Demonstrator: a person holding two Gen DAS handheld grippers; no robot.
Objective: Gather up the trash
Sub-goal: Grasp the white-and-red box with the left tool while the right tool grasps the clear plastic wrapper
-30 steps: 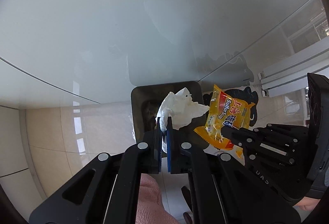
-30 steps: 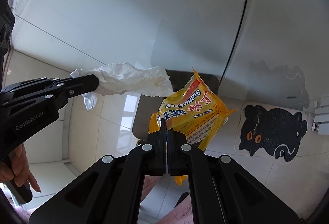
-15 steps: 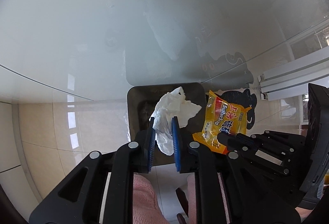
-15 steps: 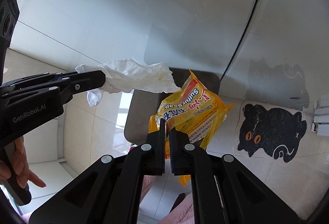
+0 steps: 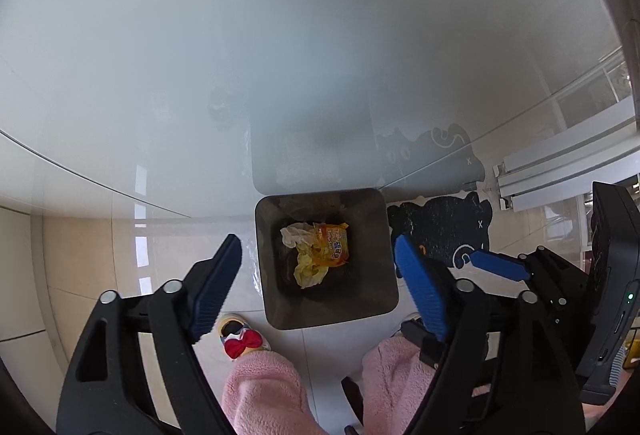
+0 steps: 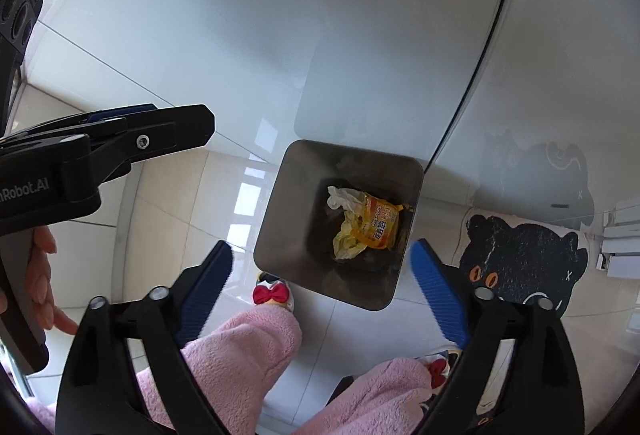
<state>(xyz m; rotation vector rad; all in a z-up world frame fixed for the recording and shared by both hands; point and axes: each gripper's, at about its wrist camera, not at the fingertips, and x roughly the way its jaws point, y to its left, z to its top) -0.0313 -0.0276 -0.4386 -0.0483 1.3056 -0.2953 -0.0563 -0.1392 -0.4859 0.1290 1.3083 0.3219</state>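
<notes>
Both grippers hang over the bin [image 5: 326,309], jaws opening with nothing between them: left gripper [image 5: 318,287], right gripper [image 6: 322,285]. The tissue [image 5: 295,235] and yellow wrapper [image 5: 332,244] lie at the bin's bottom, well below.

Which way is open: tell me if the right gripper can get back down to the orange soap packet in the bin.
Probably yes. The orange soap packet lies uppermost at the bottom of the open-topped bin, and the right gripper, its jaws opening and empty, hangs over the mouth. The bin's depth may hinder.
</notes>
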